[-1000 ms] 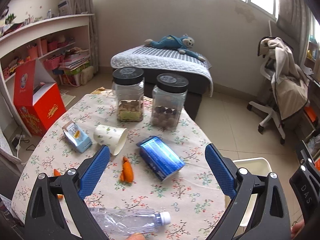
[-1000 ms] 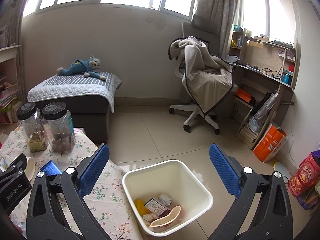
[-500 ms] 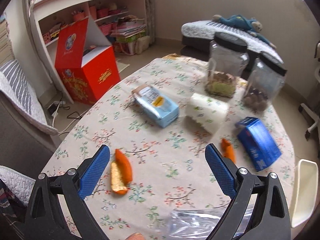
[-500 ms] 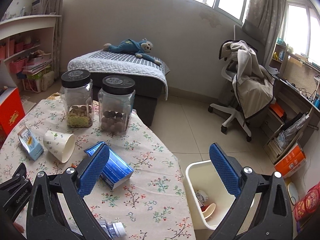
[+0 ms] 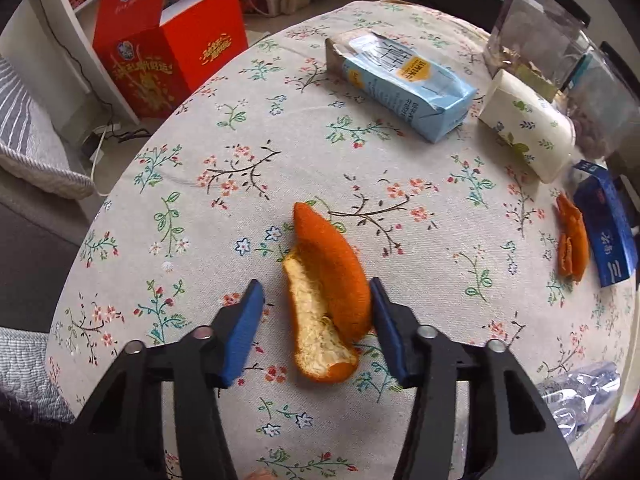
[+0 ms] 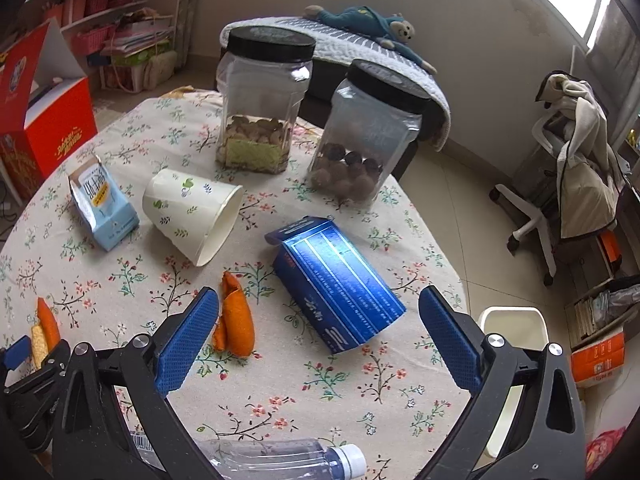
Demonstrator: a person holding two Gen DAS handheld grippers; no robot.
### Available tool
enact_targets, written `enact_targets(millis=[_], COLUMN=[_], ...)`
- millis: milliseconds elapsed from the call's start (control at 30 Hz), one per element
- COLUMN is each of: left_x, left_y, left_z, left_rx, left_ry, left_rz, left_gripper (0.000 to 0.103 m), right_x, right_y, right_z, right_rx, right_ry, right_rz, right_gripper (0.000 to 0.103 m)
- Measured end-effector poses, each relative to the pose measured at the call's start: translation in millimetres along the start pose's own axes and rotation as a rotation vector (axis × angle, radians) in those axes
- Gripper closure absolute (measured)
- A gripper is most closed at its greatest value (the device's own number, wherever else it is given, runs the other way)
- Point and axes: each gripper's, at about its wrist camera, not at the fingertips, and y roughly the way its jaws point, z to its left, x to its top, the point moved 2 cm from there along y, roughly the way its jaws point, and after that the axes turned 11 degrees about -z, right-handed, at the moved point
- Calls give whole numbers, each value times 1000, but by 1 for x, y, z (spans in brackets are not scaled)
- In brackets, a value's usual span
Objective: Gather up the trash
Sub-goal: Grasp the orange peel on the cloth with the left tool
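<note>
A large orange peel (image 5: 326, 296) lies on the floral tablecloth between the blue pads of my left gripper (image 5: 316, 300). The jaws are narrowed around it, the right pad touching, the left pad a little apart. It also shows at the left edge of the right wrist view (image 6: 46, 326). My right gripper (image 6: 318, 316) is wide open and empty above the table, over a blue box (image 6: 336, 280) and a second orange peel (image 6: 236, 316). A paper cup (image 6: 192, 212) on its side, a light blue carton (image 6: 102, 204) and a plastic bottle (image 6: 280, 462) also lie on the table.
Two black-lidded jars (image 6: 264, 104) (image 6: 370, 132) stand at the table's far side. A white trash bin (image 6: 512, 332) sits on the floor right of the table. A red box (image 5: 168, 44) stands on the floor to the left. An office chair (image 6: 568, 152) is farther right.
My left gripper has swung left and down to the large peel and narrowed around it. My right gripper has turned from the bin toward the table, above the blue box.
</note>
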Motion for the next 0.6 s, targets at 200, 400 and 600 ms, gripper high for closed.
enact_targets(millis=[200,400,600], left_x=[5,14,22], left_y=[0,6,-6], left_z=[14,32,42], left_rx=[-98,-211,-344], left_ry=[-57,-159,-220], left_rz=[21,45,76], left_gripper=[80,83,83], right_x=[6,6,17], right_y=[12,18,10], right_z=[17,4,-12], right_rx=[102,150,172], right_ry=[-25,58,131], right_rz=[14,64,22], right_gripper=[7,7,7])
